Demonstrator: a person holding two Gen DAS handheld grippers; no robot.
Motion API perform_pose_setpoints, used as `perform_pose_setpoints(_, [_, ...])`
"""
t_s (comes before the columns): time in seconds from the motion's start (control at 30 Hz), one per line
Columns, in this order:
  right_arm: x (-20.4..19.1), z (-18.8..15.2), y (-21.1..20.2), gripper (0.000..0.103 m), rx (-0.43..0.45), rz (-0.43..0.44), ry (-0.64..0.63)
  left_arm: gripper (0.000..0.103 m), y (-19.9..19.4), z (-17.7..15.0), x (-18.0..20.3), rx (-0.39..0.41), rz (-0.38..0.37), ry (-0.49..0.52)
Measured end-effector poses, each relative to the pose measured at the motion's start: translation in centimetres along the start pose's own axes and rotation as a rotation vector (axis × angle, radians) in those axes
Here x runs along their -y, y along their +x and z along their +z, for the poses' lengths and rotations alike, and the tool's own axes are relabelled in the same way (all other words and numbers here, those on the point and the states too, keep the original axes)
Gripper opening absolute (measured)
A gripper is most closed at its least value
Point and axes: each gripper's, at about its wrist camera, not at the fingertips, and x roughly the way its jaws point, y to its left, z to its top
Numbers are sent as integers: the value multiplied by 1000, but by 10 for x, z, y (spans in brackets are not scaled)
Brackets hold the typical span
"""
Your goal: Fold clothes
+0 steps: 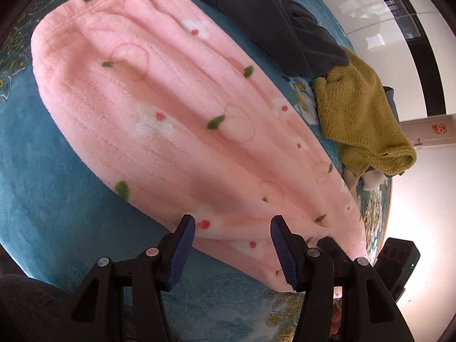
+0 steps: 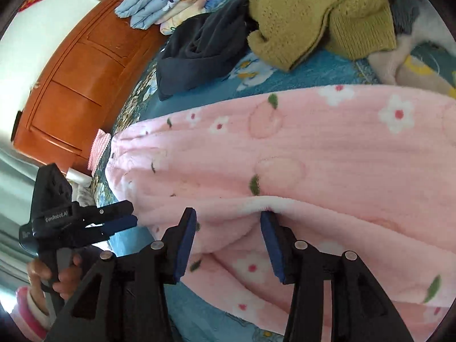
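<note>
jaws: both grippers spread | pink fleece garment (image 1: 159, 108) lies between them

Materials and surface finishes on the bed.
Pink garment (image 1: 171, 119): plush, matt fleece. Bedspread (image 1: 57, 205) beneath it: short-piled teal cloth. Beside the garment, mustard sweater (image 1: 359, 119): coarse open knit; dark garment (image 1: 270, 20): soft, matt. Headboard (image 2: 71, 91): glossy wood. Gripper pads (image 1: 182, 253): ribbed blue, on matt black plastic.

A home bedroom: a bed under a teal floral blanket (image 1: 57, 199), wooden headboard (image 2: 77, 85), and folded quilts (image 2: 159, 2).
</note>
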Motion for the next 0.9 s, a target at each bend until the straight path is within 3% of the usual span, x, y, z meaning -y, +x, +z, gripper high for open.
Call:
perform_pose_setpoints(0.2, [-20, -13, 20, 57, -99, 93, -46, 59, -1, 3, -12, -14, -12, -49])
perform_pose_setpoints(0.37, [-39, -24, 46, 61, -189, 83, -111, 60, 2, 2, -5, -22, 5, -26])
perform_pose_setpoints(0.5, [-43, -18, 49, 62, -127, -13, -155, 60, 4, 3, -3, -22, 3, -24])
perform_pose_setpoints(0.6, [-39, -12, 49, 62, -71, -29, -103, 60, 3, 5, -5, -16, -9, -41])
perform_pose_setpoints(0.7, [-45, -18, 57, 65, -116, 25, -96, 60, 3, 5, -6, -16, -17, -45])
perform_pose_setpoints(0.8, [-65, -34, 61, 65, -230, 169, -151, 60, 3, 5, -5, -23, -20, -38])
perform_pose_setpoints(0.9, [-76, -53, 56, 68, -290, 198, -205, 60, 3, 5, -4, -26, -21, -36])
